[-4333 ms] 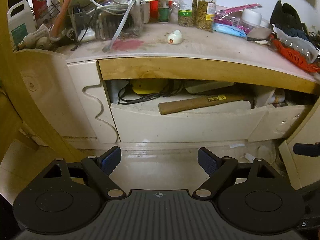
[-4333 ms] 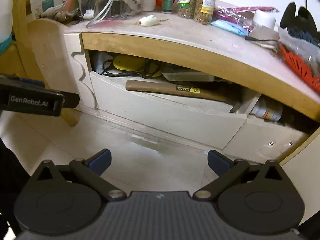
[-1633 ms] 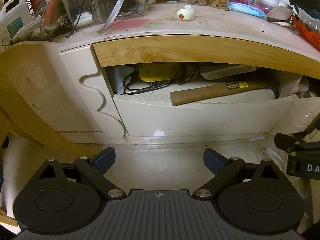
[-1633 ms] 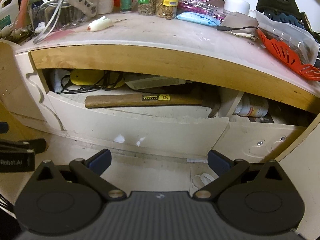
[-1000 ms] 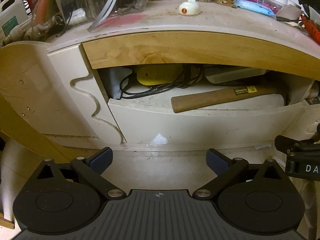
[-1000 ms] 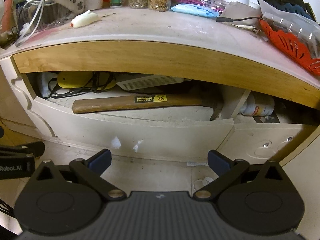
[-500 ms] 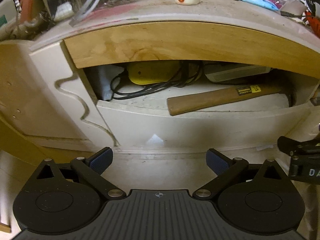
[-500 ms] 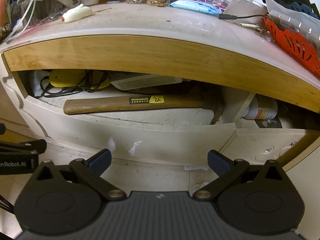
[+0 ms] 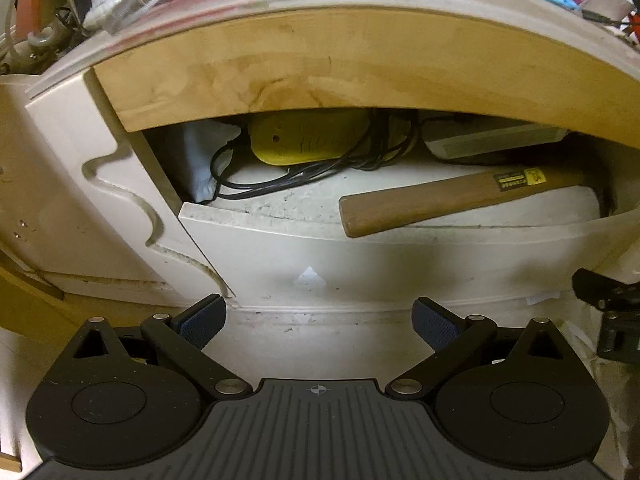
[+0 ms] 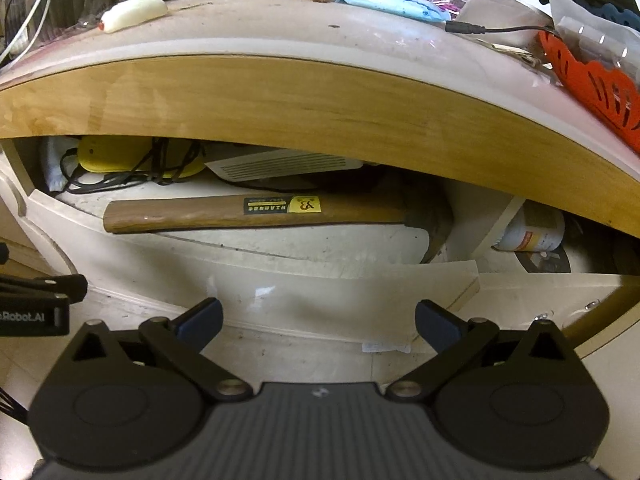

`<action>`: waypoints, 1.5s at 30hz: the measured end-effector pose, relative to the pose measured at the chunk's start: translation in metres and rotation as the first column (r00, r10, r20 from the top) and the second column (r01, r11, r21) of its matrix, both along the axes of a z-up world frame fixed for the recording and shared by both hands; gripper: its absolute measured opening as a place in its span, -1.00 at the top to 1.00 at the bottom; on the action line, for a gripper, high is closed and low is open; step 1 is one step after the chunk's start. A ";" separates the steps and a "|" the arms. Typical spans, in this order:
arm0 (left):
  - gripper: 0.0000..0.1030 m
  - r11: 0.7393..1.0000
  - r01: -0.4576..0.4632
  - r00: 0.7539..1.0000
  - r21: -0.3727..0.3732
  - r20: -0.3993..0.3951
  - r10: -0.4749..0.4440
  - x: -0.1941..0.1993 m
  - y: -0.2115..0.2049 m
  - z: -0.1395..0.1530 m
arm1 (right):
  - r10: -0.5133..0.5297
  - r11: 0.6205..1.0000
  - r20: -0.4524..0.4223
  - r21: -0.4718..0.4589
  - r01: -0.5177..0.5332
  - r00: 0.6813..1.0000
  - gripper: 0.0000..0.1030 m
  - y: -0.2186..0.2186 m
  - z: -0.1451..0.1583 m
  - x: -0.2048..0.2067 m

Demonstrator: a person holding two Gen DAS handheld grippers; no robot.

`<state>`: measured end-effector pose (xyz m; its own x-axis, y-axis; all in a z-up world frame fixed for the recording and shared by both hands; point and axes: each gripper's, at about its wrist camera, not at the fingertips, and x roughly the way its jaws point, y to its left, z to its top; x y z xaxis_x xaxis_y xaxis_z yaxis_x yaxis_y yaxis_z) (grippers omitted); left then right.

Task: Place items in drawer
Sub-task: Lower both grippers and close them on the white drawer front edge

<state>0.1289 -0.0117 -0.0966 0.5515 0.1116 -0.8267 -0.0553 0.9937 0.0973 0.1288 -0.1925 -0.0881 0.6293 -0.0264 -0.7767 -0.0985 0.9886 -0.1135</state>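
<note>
1. Both grippers have closed in on the drawer [image 9: 360, 264], which stands ajar below the desktop.
2. Left gripper [image 9: 318, 322] and right gripper [image 10: 318, 320] gape empty.
3. Hammer [image 10: 256, 212] lies inside; pull the front squarely.

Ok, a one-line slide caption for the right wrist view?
Open right gripper faces a partly open drawer holding a wooden-handled hammer, under a cluttered worktop.
</note>
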 end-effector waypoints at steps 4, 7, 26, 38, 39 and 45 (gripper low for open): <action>-0.99 1.000 -0.001 1.000 0.009 -0.008 0.001 0.007 0.001 -0.007 | 0.001 1.000 0.000 -0.005 -0.001 1.000 -0.99 -0.001 -0.005 0.006; -0.99 1.000 0.001 1.000 0.017 -0.007 -0.001 0.014 0.002 -0.009 | 0.005 1.000 0.001 -0.010 -0.005 1.000 -0.99 0.000 -0.011 0.012; -0.98 0.998 0.007 1.000 0.063 0.009 -0.008 0.041 0.007 -0.024 | 0.030 0.998 -0.015 -0.063 -0.031 0.999 -0.99 -0.002 -0.034 0.044; -0.98 0.899 0.270 0.959 0.343 -0.011 -0.284 0.035 -0.021 -0.034 | 0.168 0.968 0.009 -0.191 -0.163 0.986 -0.99 0.008 -0.037 0.045; -0.98 0.881 0.294 0.951 0.370 -0.025 -0.307 0.035 -0.023 -0.036 | 0.195 0.958 0.007 -0.217 -0.189 0.981 -0.99 0.009 -0.038 0.045; -0.98 0.747 0.429 0.893 0.508 -0.113 -0.435 0.034 -0.026 -0.050 | 0.364 0.866 -0.048 -0.349 -0.357 0.930 -0.99 0.013 -0.046 0.044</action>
